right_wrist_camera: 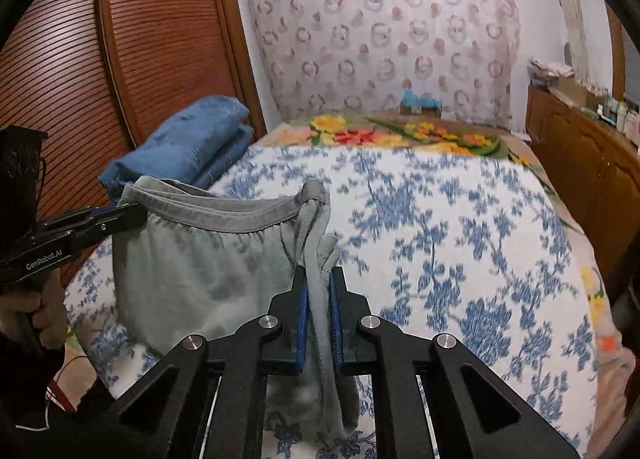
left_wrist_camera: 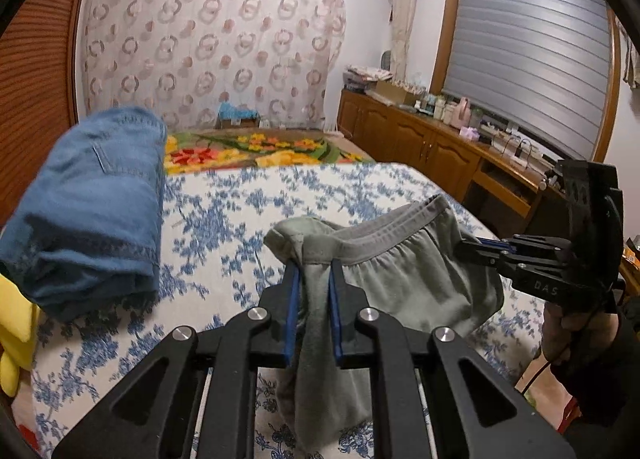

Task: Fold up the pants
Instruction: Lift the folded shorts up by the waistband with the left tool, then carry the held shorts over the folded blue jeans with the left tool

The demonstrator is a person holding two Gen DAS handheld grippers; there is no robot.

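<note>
Grey pants point(left_wrist_camera: 404, 259) hang above the floral bedspread point(left_wrist_camera: 248, 199), waistband pinched between the closed left gripper point(left_wrist_camera: 314, 271), marked "GenRobot.AI", and right gripper point(right_wrist_camera: 318, 279), lettered "DAS".

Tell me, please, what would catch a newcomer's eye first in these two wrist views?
First, the grey pants, held up by the waistband above the bed with its blue floral sheet: the left claw is clamped on one end and the right claw on the other. Next, the folded blue jeans lying on the bed's left side, near the slatted wooden door.
</note>
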